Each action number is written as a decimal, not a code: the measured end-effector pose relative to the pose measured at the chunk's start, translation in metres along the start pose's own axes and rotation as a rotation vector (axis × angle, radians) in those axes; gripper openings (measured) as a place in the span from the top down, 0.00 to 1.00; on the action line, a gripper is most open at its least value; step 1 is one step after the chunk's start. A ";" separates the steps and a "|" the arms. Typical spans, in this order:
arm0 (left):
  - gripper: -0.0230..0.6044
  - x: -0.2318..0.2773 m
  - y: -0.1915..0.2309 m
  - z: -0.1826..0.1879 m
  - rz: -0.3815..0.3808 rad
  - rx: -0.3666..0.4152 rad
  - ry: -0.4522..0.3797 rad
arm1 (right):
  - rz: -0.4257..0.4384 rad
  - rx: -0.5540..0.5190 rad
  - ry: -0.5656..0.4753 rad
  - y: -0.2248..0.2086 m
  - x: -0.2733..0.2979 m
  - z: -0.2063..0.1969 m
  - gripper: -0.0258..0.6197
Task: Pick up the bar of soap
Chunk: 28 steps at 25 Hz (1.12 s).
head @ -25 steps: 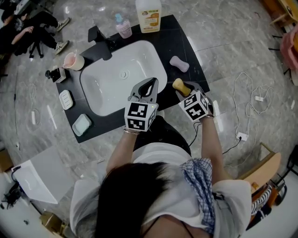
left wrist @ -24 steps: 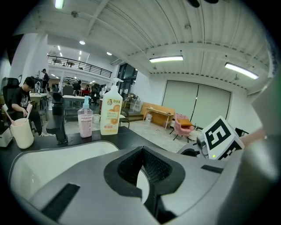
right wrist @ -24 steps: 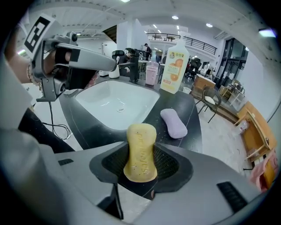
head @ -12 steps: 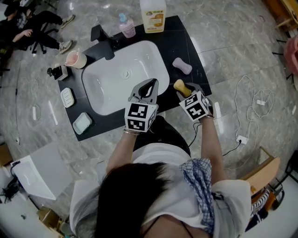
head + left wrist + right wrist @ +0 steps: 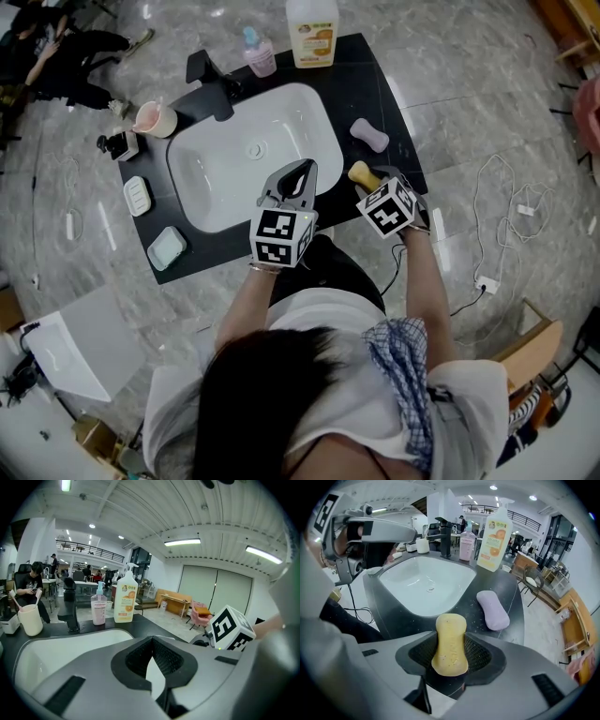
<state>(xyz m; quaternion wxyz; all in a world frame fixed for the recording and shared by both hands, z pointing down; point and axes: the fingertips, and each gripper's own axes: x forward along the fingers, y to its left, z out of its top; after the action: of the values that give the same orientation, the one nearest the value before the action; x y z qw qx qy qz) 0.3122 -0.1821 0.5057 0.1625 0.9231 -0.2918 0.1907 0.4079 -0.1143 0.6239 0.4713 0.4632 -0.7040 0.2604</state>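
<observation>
— Soap bar, the yellow one: where do we have it? Let's work down from the big things.

— We stand at the black worktop, with the white basin sunk in its middle. At the back edge stands the large orange-labelled bottle.

— And our tongs?

— Our left tongs hang over the basin's near rim, tips together, with nothing between them. Our right tongs point steeply down at the worktop's front right corner. Their jaws stand partway apart and press on the soap bar from both sides.

— How does it sit in there?

— It stands lengthwise between the pads, and its far end sticks out past the tips. We cannot tell whether that end touches the worktop.

— The smaller pieces?

— The black tap, the pink pump bottle and a pink cup stand along the back and left. A purple bar lies flat to the right of the basin, near our right tongs but apart from them.
</observation>
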 end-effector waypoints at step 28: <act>0.95 -0.032 0.025 0.021 0.053 -0.049 -0.107 | 0.048 0.222 -0.363 -0.021 -0.068 0.070 0.59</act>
<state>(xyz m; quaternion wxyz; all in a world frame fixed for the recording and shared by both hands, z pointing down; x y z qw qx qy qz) 0.2785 -0.1950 0.4778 0.1639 0.9196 -0.3291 0.1383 0.4053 -0.1520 0.5310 0.2765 0.5347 -0.7551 0.2599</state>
